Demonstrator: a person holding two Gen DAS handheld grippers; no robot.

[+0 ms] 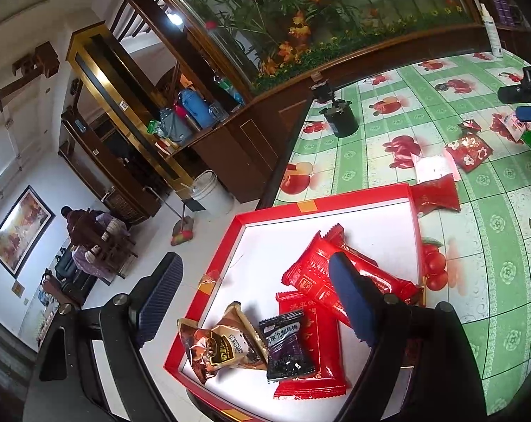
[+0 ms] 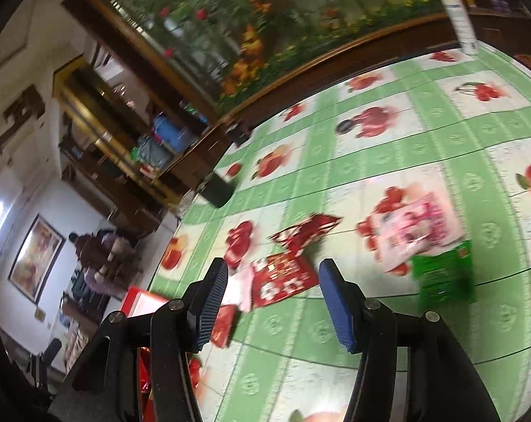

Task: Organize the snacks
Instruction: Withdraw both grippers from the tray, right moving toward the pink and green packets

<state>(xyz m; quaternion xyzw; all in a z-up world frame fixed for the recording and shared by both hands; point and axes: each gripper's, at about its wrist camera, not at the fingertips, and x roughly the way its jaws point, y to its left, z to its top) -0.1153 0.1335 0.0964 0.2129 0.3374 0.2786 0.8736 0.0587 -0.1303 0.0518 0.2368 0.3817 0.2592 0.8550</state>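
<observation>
The left gripper (image 1: 255, 302) hangs wide and empty over the red box (image 1: 321, 205), where 5 packets sit collected. The right gripper (image 2: 272, 306) – part-open, empty – faces a red packet (image 2: 283, 281) loose on the tablecloth (image 2: 388, 161), likely next.

Perhaps "九制乌梅" on black packet (image 1: 289, 350)
</observation>
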